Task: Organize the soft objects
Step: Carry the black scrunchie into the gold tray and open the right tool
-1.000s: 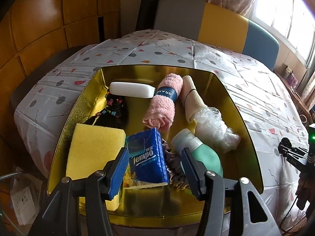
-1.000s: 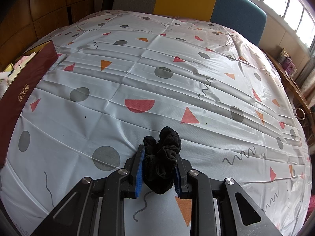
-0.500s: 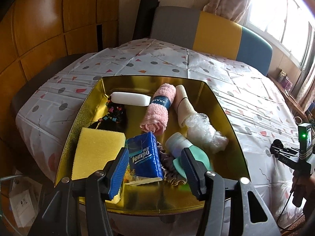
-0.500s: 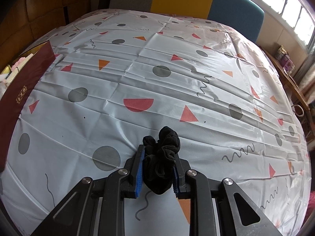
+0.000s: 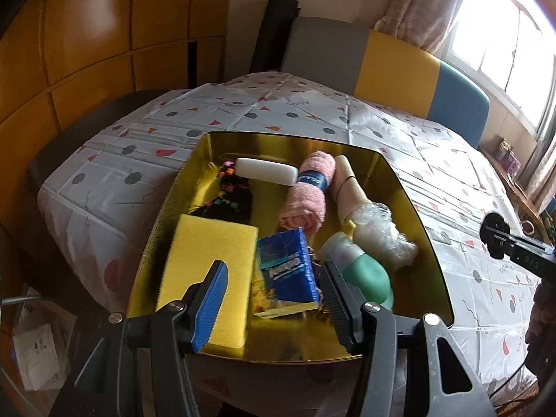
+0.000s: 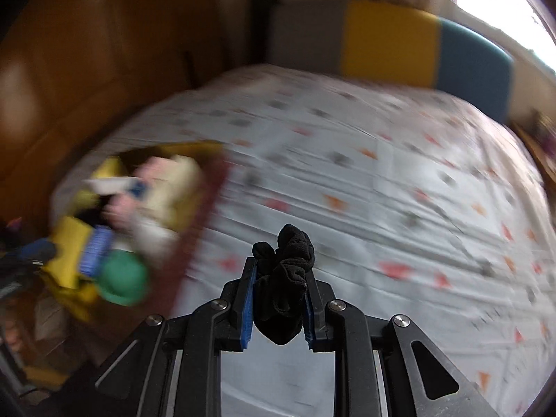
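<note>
Wood-panelled room with a window glowing at upper right; one table under a white patterned tablecloth [image 5: 295, 118] is filling the middle of both views, and a grey, yellow and blue bench back [image 5: 392, 66] is sitting behind it.

One gold tray [image 5: 413, 208] is sitting on the near left of the table. Counting inside it: one yellow sponge [image 5: 208, 264], one blue tissue pack [image 5: 288, 271], one pink rolled towel [image 5: 309, 191], one white bar [image 5: 266, 171], one beige roll [image 5: 347, 187], one clear plastic bundle [image 5: 382, 232], one green bottle [image 5: 361, 271] and one dark beaded clump [image 5: 229, 198]. Something frilly is peeking out beside the tissue pack, but I cannot tell what it is.

My left gripper [image 5: 274, 299] is hovering over the tray's near edge, jaws standing apart with nothing between them. The tissue pack is showing in the gap below.

My right gripper [image 6: 279, 299] is clamping one black sock bundle [image 6: 285, 278] between its blue pads, over bare tablecloth at lower centre of the right view. That view is blurring heavily, and the tray is smearing across its left side.
</note>
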Motion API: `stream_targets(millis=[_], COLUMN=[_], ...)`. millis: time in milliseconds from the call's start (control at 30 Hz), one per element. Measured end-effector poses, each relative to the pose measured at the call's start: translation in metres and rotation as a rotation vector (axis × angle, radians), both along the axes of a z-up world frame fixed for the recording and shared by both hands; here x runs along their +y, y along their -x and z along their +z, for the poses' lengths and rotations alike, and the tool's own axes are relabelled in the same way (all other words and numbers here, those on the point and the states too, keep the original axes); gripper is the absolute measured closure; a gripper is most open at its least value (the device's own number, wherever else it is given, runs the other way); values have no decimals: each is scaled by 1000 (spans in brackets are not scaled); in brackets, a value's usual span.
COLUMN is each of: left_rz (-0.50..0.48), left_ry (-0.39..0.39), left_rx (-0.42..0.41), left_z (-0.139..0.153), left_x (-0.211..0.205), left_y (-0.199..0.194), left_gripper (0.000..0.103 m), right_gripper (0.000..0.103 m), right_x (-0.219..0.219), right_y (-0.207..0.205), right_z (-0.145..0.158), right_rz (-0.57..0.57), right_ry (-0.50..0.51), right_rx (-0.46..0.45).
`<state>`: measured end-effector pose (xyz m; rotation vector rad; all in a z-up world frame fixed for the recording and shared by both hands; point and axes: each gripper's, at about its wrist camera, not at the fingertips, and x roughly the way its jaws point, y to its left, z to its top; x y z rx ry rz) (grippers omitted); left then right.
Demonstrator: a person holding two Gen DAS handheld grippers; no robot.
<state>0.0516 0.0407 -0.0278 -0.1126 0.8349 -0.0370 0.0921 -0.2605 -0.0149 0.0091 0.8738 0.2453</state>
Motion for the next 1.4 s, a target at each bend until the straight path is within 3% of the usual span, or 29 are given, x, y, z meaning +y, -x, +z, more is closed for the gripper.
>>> stream_targets(millis=[233, 433, 533, 833, 1100, 1400], left_rz=[33, 43, 43, 52, 70, 79], left_ry=[10, 17, 18, 0, -26, -56], left_rx=[-4, 9, 12, 22, -3, -52], left_z=[1, -3, -4, -6, 0, 11], left_x=[17, 24, 24, 25, 24, 20], left_y=[4, 3, 2, 1, 5, 15], left_gripper=[47, 47, 47, 47, 42, 40], right_gripper=[81, 80, 75, 59, 41, 21], right_x=[112, 167, 180, 183, 175, 162], right_y=[-23, -50, -64, -72, -62, -23], right_z=[14, -10, -25, -48, -37, -12], right_rz=[231, 284, 286, 265, 245, 176], right_ry=[-63, -63, -50, 5, -13, -19], right_rx=[-14, 63, 110, 143, 94, -38])
